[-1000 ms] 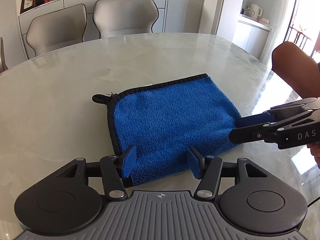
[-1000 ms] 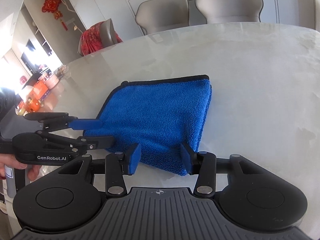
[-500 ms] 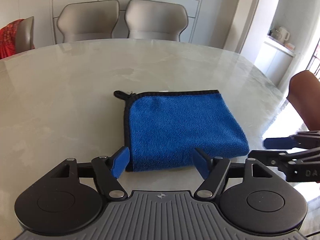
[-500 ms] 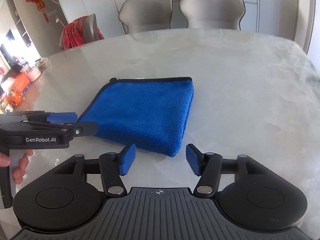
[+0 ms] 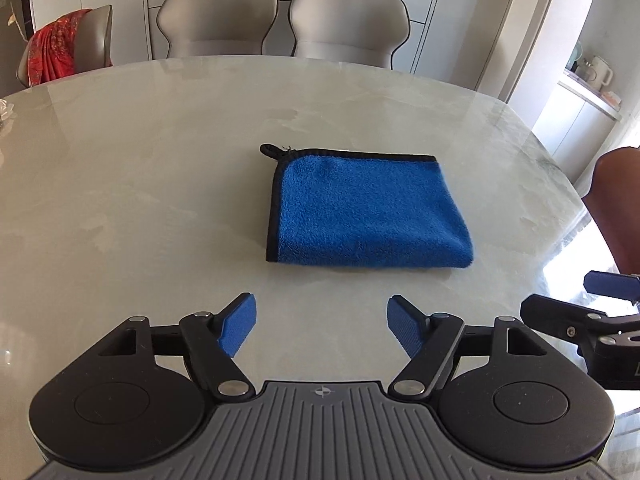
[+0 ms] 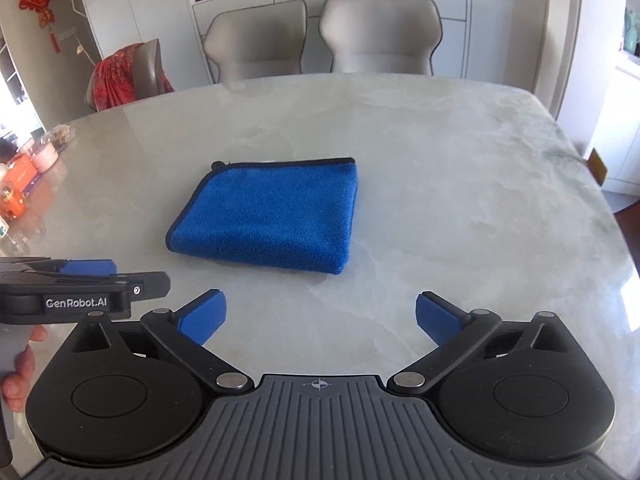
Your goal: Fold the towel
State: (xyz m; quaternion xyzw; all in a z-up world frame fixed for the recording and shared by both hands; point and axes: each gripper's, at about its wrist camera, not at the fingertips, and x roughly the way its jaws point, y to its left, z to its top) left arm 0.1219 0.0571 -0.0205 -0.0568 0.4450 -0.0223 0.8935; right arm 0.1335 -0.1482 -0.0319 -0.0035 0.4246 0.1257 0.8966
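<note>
A blue towel [image 5: 368, 212] with black edging lies folded into a small square on the pale marble table [image 5: 140, 184], a black loop at its far left corner. It shows in the right wrist view too, as the towel [image 6: 268, 216]. My left gripper [image 5: 322, 322] hovers back from the towel's near edge, its jaws opening with nothing between them. My right gripper [image 6: 320, 318] also hangs short of the towel, jaws opening wide and empty. Each gripper shows at the side of the other's view: the right gripper [image 5: 592, 300] and the left gripper [image 6: 100, 276].
Two grey chairs [image 5: 280, 20] stand at the table's far side, a third with a red cloth [image 5: 56, 48] at the left. Small items [image 6: 28, 168] sit at the table's left edge. A person's arm [image 5: 618, 208] is at the right.
Both grippers let go of the towel's near edge, opened wide and drew back and up. The towel now lies apart from them, farther off in both views.
</note>
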